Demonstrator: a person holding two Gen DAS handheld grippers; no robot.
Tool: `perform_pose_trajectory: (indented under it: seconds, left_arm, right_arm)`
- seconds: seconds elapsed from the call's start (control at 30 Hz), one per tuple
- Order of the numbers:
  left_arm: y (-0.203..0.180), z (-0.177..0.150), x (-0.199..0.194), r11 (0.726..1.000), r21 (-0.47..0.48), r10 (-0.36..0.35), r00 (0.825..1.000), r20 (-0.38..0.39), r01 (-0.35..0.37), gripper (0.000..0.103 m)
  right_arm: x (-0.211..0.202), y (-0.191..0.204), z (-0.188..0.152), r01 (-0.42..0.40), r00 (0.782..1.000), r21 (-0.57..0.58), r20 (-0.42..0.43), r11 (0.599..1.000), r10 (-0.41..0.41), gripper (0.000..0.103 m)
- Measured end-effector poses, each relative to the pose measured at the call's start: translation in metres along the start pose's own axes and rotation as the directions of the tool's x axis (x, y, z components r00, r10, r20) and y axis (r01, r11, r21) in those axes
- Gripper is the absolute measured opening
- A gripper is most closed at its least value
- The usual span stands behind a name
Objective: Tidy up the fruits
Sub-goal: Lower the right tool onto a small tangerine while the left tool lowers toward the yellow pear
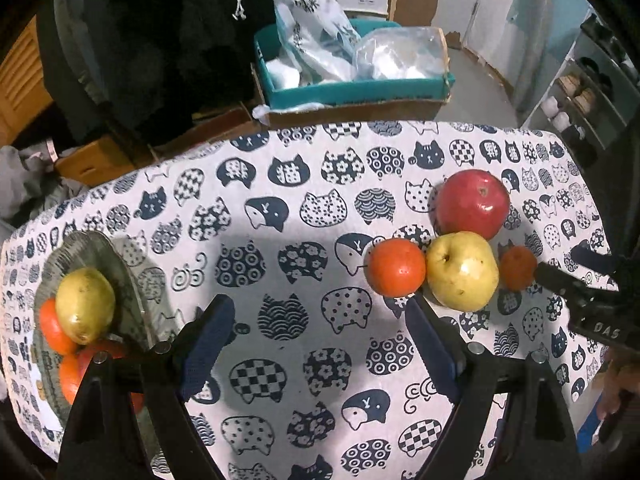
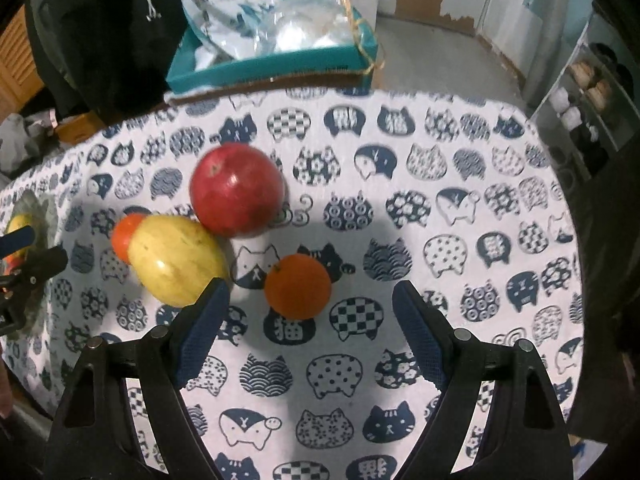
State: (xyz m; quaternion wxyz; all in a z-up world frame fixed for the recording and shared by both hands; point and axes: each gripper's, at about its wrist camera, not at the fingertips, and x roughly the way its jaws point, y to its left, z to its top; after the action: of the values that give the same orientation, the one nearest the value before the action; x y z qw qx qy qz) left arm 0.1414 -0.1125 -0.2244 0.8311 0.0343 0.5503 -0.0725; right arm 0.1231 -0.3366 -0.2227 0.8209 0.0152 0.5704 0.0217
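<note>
Right gripper hung wide open, nothing between its jaws, small orange just past the fingertips at 12 o'clock. Left gripper too gaped empty. I judged best: centre on it, avoid nudging the yellow pear at 10 o'clock, then plate.

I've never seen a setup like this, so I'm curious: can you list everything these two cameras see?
Red apple: one, red, on the cloth, touching the yellow fruit.
Yellow fruit: one, loose on the cloth.
Tomato-like fruit: one, orange-red, beside the yellow fruit.
Small orange: one, ahead of the right gripper.
Plate: one, grey, at the cloth's left; holds one yellow and several orange-red fruits.
Tablecloth: white, navy cats.
Teal box: one, behind the table, holding bags.
Left gripper: open, empty.
Right gripper: open, empty.
</note>
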Motion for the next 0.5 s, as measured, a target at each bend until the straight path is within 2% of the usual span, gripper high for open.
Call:
perform_pose_trajectory:
  seconds: [0.27,0.5]
  left_arm:
    - [-0.007,-0.002,0.014,1.000,0.007,-0.003,1.000,-0.026,0.003,0.088]
    - [-0.019,0.000,0.015,0.999,0.027,-0.023,0.999,-0.031,0.023,0.088]
  right_arm:
    - [0.030,-0.003,-0.006,-0.004,0.998,-0.003,-0.063,1.000,0.004,0.081]
    - [0.046,-0.001,-0.010,-0.027,0.995,-0.008,-0.093,1.000,0.026,0.064]
